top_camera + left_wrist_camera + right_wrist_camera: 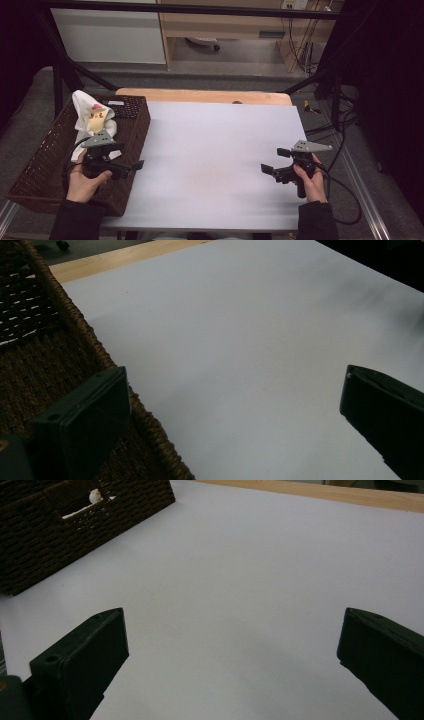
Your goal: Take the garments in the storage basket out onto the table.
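We see a white table [220, 160] with a dark wicker basket [132, 131] at its left edge. Inside, toward the far end, lies a white cloth with a small plush toy [96, 119]; we judge it light and soft, best pinched at the body. The left gripper [131, 167] and right gripper [274, 161] both stand wide, empty.

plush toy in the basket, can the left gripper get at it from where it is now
Probably yes. The left gripper is open at the basket's near right rim, and the toy lies uncovered farther back on a white cloth. The basket is open-topped, so nothing seems to block the way.
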Demonstrator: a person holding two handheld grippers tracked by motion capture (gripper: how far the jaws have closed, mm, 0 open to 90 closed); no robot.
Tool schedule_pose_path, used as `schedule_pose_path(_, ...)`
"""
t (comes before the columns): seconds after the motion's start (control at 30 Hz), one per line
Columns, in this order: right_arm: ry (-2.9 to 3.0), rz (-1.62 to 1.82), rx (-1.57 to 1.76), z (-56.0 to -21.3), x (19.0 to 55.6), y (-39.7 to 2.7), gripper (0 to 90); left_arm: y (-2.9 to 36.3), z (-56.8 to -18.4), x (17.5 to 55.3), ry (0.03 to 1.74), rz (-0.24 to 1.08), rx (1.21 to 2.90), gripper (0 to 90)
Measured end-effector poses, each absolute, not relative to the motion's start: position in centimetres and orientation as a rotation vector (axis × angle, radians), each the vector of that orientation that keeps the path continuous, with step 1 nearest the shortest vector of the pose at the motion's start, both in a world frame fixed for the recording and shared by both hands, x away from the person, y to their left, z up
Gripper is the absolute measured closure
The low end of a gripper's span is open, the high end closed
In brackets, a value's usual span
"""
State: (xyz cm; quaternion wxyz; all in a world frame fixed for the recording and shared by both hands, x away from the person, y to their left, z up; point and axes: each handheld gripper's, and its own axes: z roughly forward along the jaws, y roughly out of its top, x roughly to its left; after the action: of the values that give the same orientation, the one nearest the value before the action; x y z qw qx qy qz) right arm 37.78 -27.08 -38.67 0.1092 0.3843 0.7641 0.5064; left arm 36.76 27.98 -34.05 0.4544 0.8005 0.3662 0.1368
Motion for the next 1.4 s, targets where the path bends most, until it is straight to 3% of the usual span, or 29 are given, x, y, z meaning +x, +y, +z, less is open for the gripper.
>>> schedule_pose_path(1.4,2.247,1.461,1.142,-38.9,37.9,-26.9,0.7,33.6,-31.1,36.5,1.053,0.452,1.929,0.3)
